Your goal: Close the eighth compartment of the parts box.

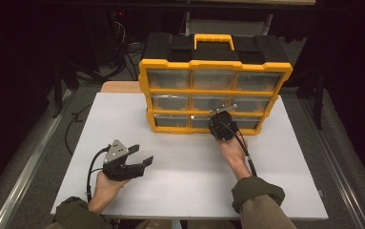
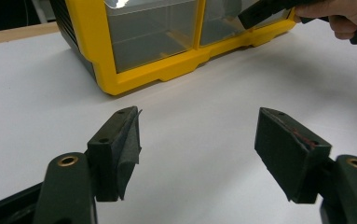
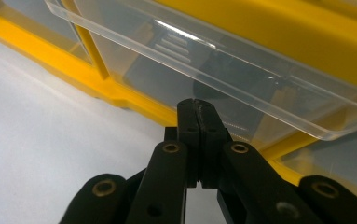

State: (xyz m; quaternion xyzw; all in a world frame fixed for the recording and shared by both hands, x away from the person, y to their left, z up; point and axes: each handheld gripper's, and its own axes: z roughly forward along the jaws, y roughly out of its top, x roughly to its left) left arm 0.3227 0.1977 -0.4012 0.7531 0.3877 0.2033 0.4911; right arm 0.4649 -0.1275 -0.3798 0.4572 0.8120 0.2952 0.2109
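Nearest the person, the left gripper (image 1: 131, 160) hangs low over the white table (image 1: 180, 181) with its jaws spread wide and nothing between them. In the left gripper view there's just bare tabletop in the gap, with the organizer's bottom-left corner well ahead of it.

Further out, the right gripper (image 3: 198, 106) is up against the bottom row of the yellow drawer organizer (image 1: 214, 64). Its jaws are pressed flat together with nothing pinched in them. The tip sits just under the front lip of a clear plastic drawer (image 3: 241, 70) that looks slid out a bit; whether it actually touches the drawer face I can't tell.

My guess on handling: those drawers are thin, stiff, light plastic, smooth and probably slippery, so squeezing the flat face won't get you anywhere. The overhanging front lip is the spot to hook or pinch. The organizer itself looks bulky enough to stay put against a gentle pull, but a stuck drawer could drag it forward. It stands at the far middle of the table, carry handle (image 1: 213, 40) on top.
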